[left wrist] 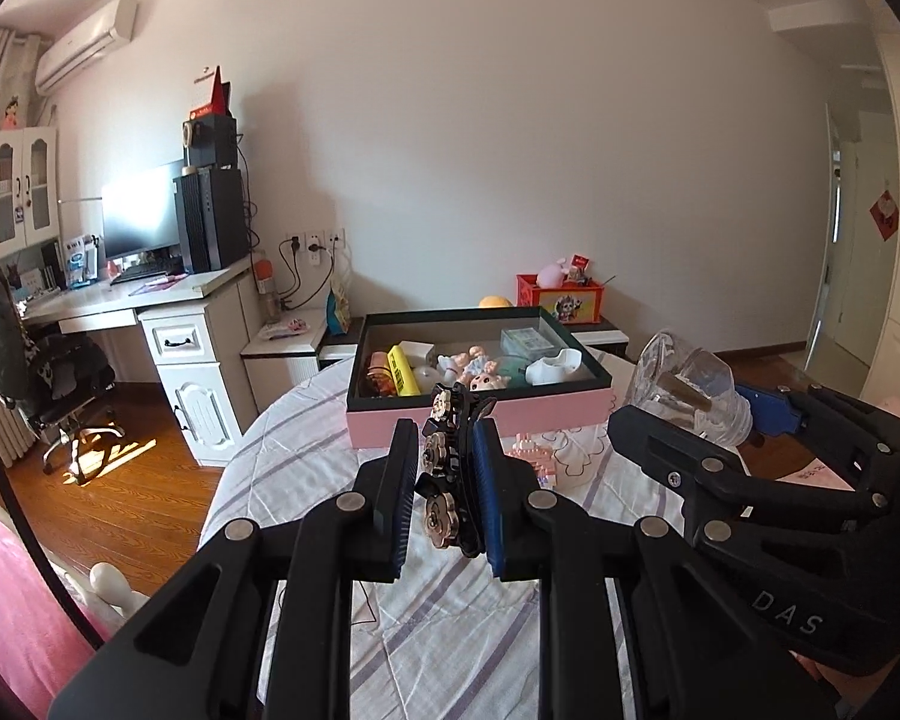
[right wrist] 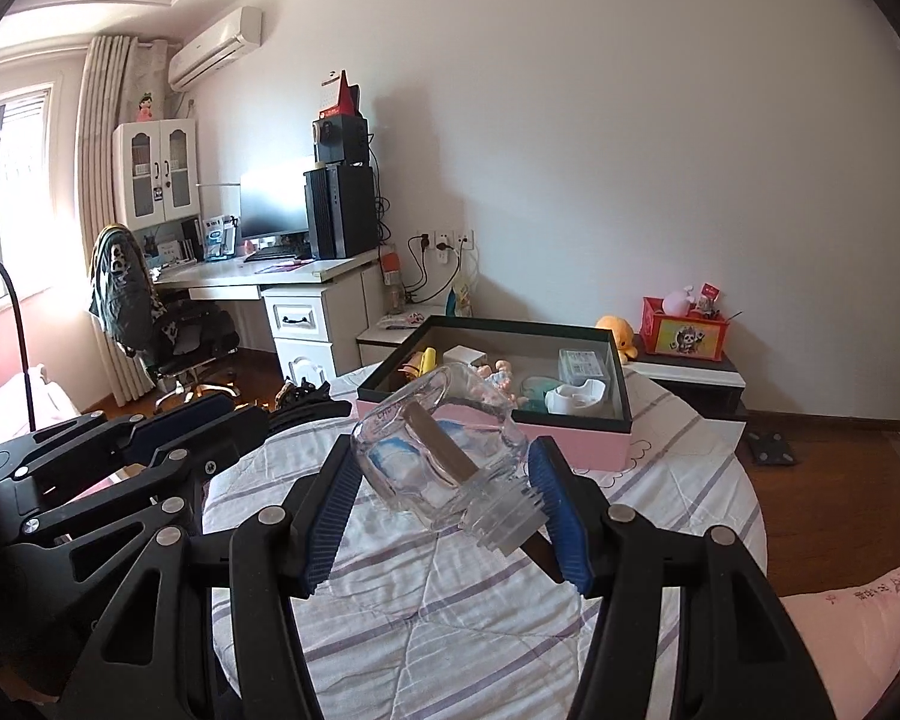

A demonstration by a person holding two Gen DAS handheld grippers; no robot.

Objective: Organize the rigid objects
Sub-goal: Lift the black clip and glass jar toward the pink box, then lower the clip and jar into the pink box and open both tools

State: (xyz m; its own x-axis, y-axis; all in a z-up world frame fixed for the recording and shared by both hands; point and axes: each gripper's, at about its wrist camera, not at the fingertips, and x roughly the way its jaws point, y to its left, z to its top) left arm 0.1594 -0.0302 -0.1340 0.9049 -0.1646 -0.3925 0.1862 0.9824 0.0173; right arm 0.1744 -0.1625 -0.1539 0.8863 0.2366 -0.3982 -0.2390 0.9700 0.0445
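My left gripper (left wrist: 447, 450) is shut on a black hair clip with bronze flowers (left wrist: 450, 468), held above the striped cloth in front of the pink box (left wrist: 480, 414). My right gripper (right wrist: 444, 468) is shut on a clear glass jar (right wrist: 438, 456) lying sideways with a wooden stick inside, also above the cloth. The jar shows in the left wrist view (left wrist: 684, 390) to the right of the clip. The pink box (right wrist: 576, 444) with a dark rim holds small dolls, a yellow item, a white dish and a small pack.
A round table with a striped cloth (right wrist: 450, 588) carries the box. A pink block toy (left wrist: 531, 453) lies before the box. A desk with a monitor (left wrist: 138, 216) and a chair stand at left. A red toy crate (right wrist: 687, 336) sits on a low cabinet behind.
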